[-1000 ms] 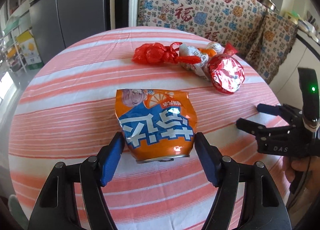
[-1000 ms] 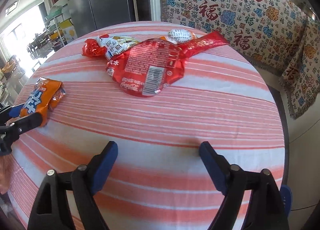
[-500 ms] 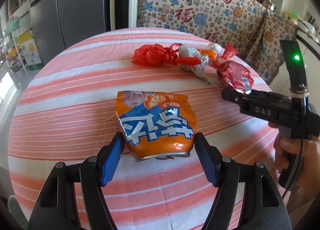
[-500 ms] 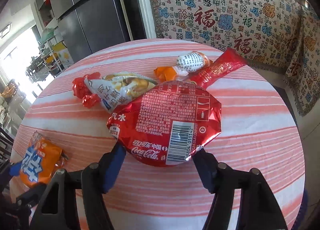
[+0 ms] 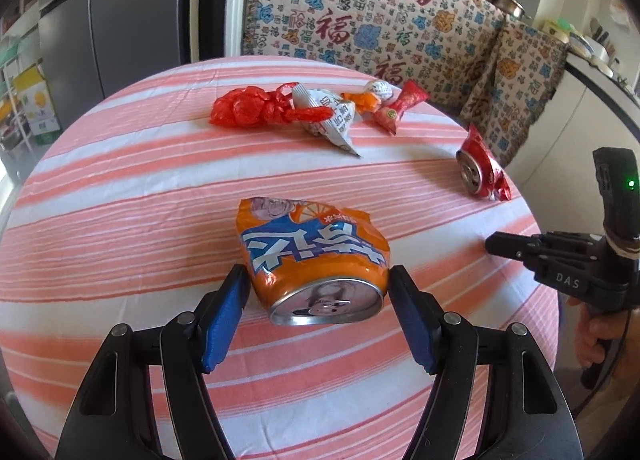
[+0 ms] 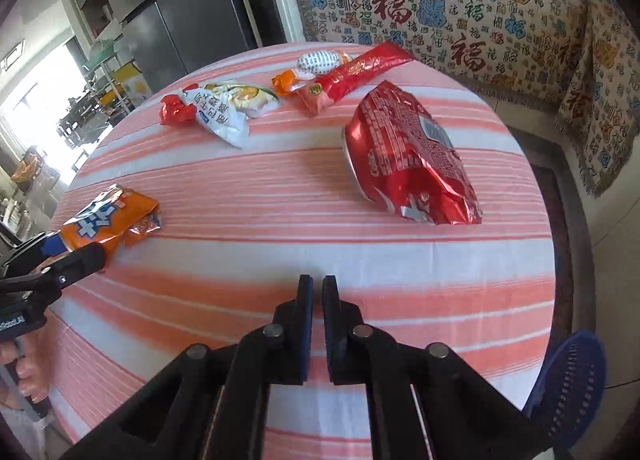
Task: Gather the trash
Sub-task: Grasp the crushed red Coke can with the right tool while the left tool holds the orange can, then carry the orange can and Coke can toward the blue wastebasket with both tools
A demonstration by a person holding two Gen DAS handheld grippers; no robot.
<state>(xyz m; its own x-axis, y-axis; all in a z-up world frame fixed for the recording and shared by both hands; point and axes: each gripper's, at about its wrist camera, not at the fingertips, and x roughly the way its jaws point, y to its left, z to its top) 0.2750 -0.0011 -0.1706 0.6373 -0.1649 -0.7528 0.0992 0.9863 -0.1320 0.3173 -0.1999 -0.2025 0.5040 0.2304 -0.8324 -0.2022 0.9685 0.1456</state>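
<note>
Nearest the left wrist camera, the left tongs (image 5: 318, 300) stand apart, their blue pads to either side of the crushed orange can (image 5: 316, 260), which lies on its side with its silver top facing the camera. Whether the pads touch the can's flanks cannot be told; they sit just beside them. The can rests on the round bench (image 5: 120, 188), covered in a pink and white striped cloth.

In the right wrist view the right tongs (image 6: 318, 292) are drawn together with nothing between the pads, hovering over bare cloth near the bench's near edge. A blue perforated basket (image 6: 568, 384) shows below the bench edge at the lower right.

Beyond the right tongs, well apart from them, lies the crushed red cola can (image 6: 412, 164), on its side near the bench's right edge. Nothing lies between it and the tongs.

Farther back, a loose cluster of trash sits near the far rim: a crumpled red plastic bag (image 5: 250, 108), touching a white snack wrapper (image 5: 332, 120), then an orange wrapper (image 5: 366, 100), a long red sachet (image 5: 400, 106) and a small white printed packet (image 5: 382, 89) behind them.

Behind the bench stand a grey refrigerator (image 5: 120, 20) and a patterned throw (image 5: 380, 20) draped over furniture.
</note>
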